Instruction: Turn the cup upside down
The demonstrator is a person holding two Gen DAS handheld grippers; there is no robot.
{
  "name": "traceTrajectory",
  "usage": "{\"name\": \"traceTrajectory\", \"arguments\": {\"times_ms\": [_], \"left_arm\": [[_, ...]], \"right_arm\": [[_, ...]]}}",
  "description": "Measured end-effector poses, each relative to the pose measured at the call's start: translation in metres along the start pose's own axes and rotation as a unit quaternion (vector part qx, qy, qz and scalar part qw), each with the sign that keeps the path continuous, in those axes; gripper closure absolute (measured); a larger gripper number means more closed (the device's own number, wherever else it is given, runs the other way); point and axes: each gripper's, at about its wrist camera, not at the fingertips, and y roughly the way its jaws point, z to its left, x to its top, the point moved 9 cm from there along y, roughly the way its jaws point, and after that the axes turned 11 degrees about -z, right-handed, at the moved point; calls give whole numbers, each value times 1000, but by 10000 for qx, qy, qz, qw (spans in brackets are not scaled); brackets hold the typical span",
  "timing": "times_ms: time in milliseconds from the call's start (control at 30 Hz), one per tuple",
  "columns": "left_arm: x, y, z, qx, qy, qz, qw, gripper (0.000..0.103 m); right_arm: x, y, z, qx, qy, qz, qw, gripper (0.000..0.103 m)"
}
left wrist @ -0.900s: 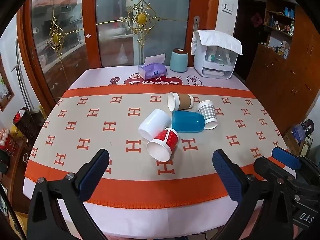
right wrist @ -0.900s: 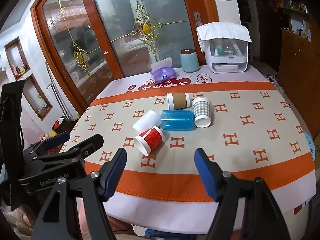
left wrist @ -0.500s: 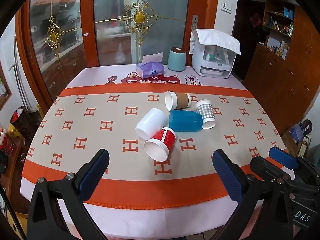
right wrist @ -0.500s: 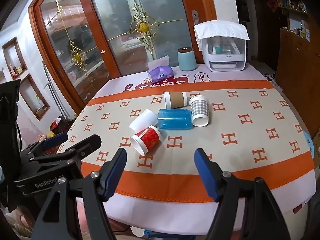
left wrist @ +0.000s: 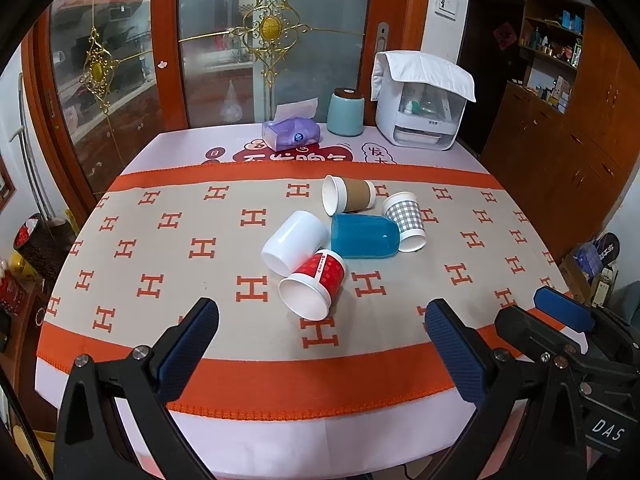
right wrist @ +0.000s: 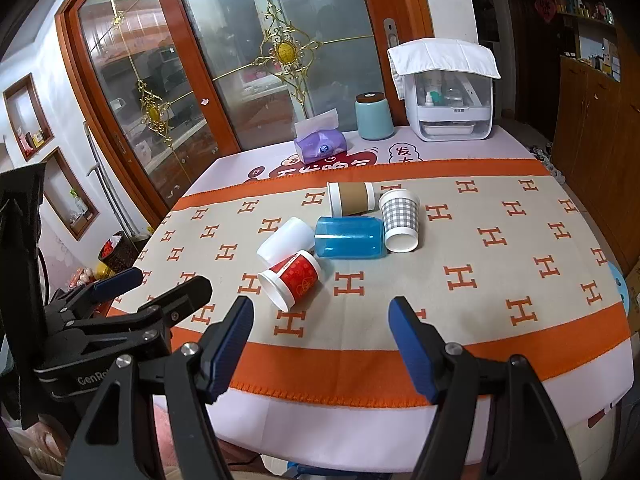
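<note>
Several cups lie on their sides in a cluster mid-table: a red paper cup (left wrist: 314,284) (right wrist: 292,280) nearest, a white cup (left wrist: 294,242) (right wrist: 285,240), a blue translucent cup (left wrist: 365,236) (right wrist: 349,237), a brown-sleeved cup (left wrist: 349,195) (right wrist: 351,199) and a grey checked cup (left wrist: 404,221) (right wrist: 399,220). My left gripper (left wrist: 320,344) is open and empty above the table's near edge. My right gripper (right wrist: 322,344) is open and empty, also short of the cups. The left gripper also shows in the right wrist view (right wrist: 132,292), and the right one in the left wrist view (left wrist: 560,316).
A table with an orange and beige cloth (left wrist: 160,248) (right wrist: 520,248). At its far edge stand a purple tissue box (left wrist: 291,134), a teal canister (left wrist: 345,113) and a white appliance (left wrist: 422,108). Glass doors stand behind, wooden cabinets (left wrist: 560,140) to the right.
Both grippers have shifted slightly; the cups sit a little lower and nearer in both views. No cup has moved on the table. Both grippers stay open.
</note>
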Motion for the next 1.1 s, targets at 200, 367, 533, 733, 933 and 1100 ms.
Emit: {"name": "traceTrajectory", "arguments": {"times_ms": [200,367,533,733,933,1100], "left_arm": [[-1,1,0,4,9,-16,10000,1],[-2,1,0,14,18,-16,10000,2],[-3,2,1,8,4,6,10000,2],[-3,3,2,21,15,5,10000,2],[-4,4,4,24,29,0,10000,3],[-4,5,4,19,62,-20,10000,5]], "right_arm": [[0,1,0,1,3,6,10000,33],[-1,1,0,-5,1,7,10000,33],[0,2,0,-4,-1,9,10000,33],[-1,2,0,4,12,15,10000,33],[-8,9,2,8,17,30,10000,33],[-8,9,1,2,15,33,10000,33]]}}
